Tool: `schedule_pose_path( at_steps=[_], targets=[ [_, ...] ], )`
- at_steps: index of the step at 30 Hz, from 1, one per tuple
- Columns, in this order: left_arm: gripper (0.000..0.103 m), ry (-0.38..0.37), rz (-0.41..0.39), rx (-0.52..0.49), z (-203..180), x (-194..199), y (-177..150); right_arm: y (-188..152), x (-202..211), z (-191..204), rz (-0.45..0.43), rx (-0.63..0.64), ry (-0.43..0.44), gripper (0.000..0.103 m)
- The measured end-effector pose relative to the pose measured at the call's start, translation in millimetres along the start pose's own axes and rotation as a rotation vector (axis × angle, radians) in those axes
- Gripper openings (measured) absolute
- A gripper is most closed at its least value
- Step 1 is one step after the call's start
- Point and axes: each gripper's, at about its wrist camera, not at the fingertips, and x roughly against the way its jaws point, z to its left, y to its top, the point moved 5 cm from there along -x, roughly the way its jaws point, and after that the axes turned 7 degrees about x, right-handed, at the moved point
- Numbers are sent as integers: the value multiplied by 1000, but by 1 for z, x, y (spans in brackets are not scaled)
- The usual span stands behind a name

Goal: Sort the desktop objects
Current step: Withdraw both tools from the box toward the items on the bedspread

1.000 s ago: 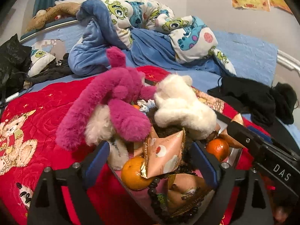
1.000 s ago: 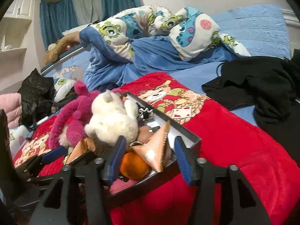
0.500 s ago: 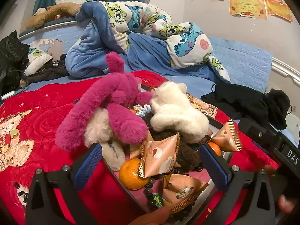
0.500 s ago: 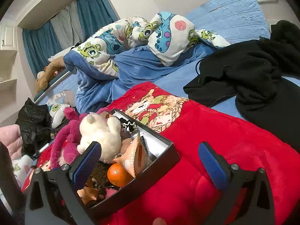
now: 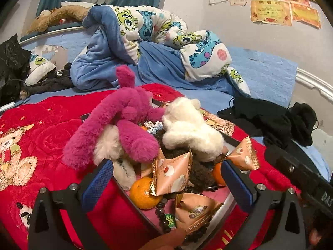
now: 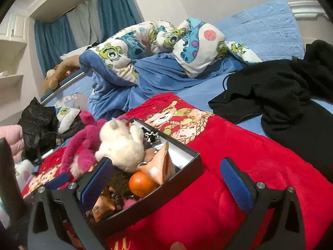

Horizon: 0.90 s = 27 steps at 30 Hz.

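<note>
A black box [image 6: 166, 191] on the red blanket holds a pink plush toy [image 5: 124, 123], a white plush toy [image 5: 189, 129], oranges [image 5: 143, 191], orange triangular snack packs [image 5: 172, 177] and a dark bead string [image 5: 162, 216]. My left gripper [image 5: 166, 185] is open and empty, its fingers either side of the box's near corner. My right gripper [image 6: 164, 185] is open and empty over the box's right corner; the white plush [image 6: 120, 143], pink plush [image 6: 83, 143], an orange [image 6: 141, 183] and a snack pack [image 6: 160, 164] show there.
The red blanket [image 6: 229, 177] lies on a blue bed. A monster-print quilt [image 5: 145, 41] is heaped behind. Black clothes [image 6: 281, 104] lie at the right. A black bag [image 6: 37, 129] sits at the left. The right gripper's body [image 5: 301, 179] is beside the box.
Both grippers have opened wide and pulled back a little from the box. The right gripper had closed around a snack pack and orange; that pack now rests in the box.
</note>
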Motion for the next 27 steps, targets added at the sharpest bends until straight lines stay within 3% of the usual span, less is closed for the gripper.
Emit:
schedule_pose_path(
  at_steps=[9,15,19,27],
  targets=[
    [103,40,-69,-23,-15,52,-10,-9,31,1,45,82,12,103],
    [103,62,-55,-15,-10,87,-23,-9,53,2,37,100,-25,103],
    [103,93,-55,-10,6,118,-26,-7,64,12,47,72,3,103],
    [103,188,-71,22,65,182,-25,-4,86,65,39,132,71,103]
  ],
)
